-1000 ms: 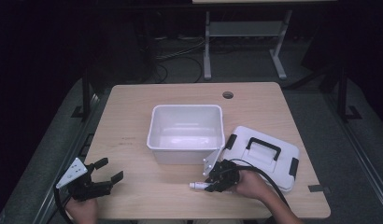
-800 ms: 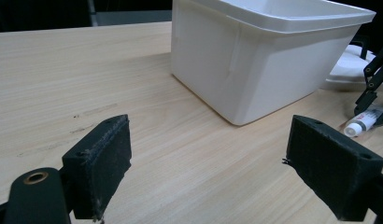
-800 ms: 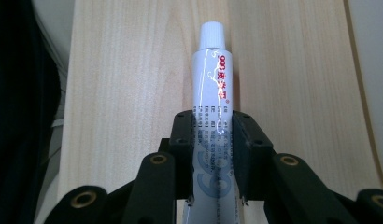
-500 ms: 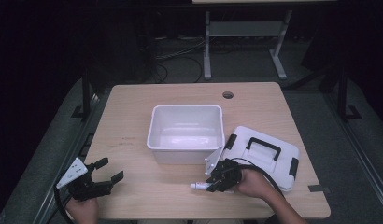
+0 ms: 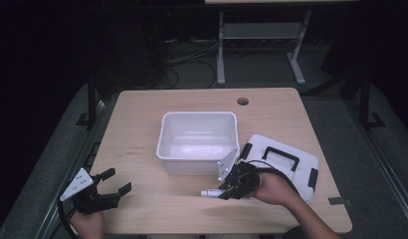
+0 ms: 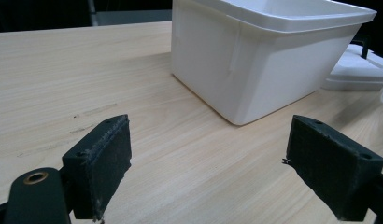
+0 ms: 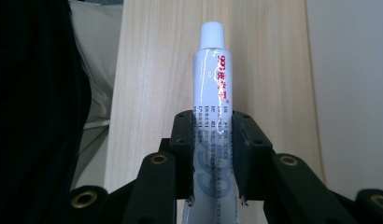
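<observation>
A pale wooden bench (image 5: 142, 134) stands in a dark room. The right gripper (image 5: 227, 189) has its fingers clamped on a white tube (image 7: 210, 107); the left gripper (image 5: 115, 181) has its fingers wide.

Lid (image 5: 284, 162) right of bin (image 5: 198, 142)

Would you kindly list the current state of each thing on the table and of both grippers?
Tube: cap on, clamped between the jaws.
Right gripper: shut on the tube, just in front of the bin.
Left gripper: open, nothing between its jaws.
Bin: upright, lid off, looks empty.
Lid: lying flat on the table to the right of the bin, handle up.
</observation>
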A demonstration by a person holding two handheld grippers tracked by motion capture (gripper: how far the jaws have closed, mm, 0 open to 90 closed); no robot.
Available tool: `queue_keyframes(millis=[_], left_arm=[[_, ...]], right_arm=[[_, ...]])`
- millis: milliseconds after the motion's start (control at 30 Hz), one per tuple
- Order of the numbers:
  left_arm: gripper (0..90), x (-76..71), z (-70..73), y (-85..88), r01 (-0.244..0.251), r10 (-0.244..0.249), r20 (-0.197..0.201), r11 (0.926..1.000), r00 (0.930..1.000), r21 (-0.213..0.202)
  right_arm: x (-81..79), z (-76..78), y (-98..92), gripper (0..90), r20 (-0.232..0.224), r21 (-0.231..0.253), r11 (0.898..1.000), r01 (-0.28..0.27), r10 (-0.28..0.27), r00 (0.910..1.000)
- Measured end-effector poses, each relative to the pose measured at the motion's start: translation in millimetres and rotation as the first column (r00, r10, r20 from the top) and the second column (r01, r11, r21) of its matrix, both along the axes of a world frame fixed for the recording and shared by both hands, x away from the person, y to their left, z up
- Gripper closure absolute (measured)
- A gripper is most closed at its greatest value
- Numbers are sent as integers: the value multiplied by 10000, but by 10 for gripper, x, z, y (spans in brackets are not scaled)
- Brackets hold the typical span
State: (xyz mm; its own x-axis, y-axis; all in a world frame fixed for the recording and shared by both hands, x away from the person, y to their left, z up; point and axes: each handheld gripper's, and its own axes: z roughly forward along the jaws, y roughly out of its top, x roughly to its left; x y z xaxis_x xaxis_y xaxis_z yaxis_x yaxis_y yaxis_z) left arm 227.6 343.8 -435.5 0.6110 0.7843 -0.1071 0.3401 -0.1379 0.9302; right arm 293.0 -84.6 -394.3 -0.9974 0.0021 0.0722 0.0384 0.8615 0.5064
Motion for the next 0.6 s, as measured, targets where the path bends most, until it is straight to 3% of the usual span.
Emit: queue_keyframes(millis=[333, 600], left_arm=[[132, 4, -3, -9, 1, -1, -8, 10000, 10000, -33], [132, 7, -4, -10, 2, -2, 4, 10000, 10000, -34]], right_arm=[[28, 382, 48, 715, 214, 334, 9993, -190, 183, 9996], [70, 603, 106, 715, 439, 293, 9991, -321, 308, 9986]])
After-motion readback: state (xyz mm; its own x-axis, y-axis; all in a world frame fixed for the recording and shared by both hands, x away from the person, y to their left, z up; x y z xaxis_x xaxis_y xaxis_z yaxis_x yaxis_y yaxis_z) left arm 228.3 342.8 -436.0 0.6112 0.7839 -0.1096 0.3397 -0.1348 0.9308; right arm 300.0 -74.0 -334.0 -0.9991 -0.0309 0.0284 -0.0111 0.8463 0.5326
